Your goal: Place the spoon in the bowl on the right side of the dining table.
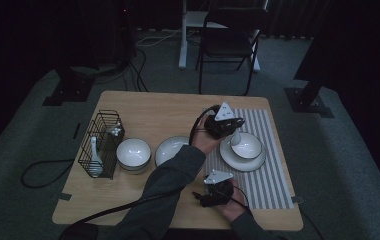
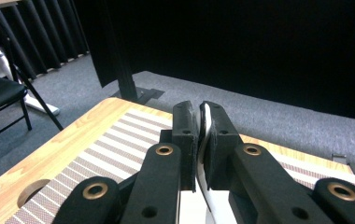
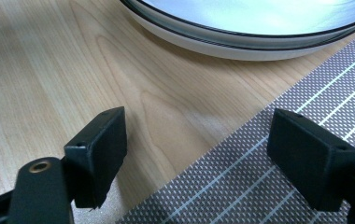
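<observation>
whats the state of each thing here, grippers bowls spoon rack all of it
left gripper: shut on a thin white spoon handle, above the striped mat
white spoon: clamped between the jaws
right gripper: open, nothing between the jaws, low at the mat's edge
bowl on plate: upright, on the mat
plate: flat under that bowl
two bowls: upright on bare wood
wire rack: upright, holds a white utensil
folding chair: unfolded, beyond the table

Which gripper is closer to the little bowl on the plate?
The left gripper. It is right at the bowl, holding a thin white piece that reaches to its rim. The right gripper rests open near the table's front edge, away from it.
</observation>
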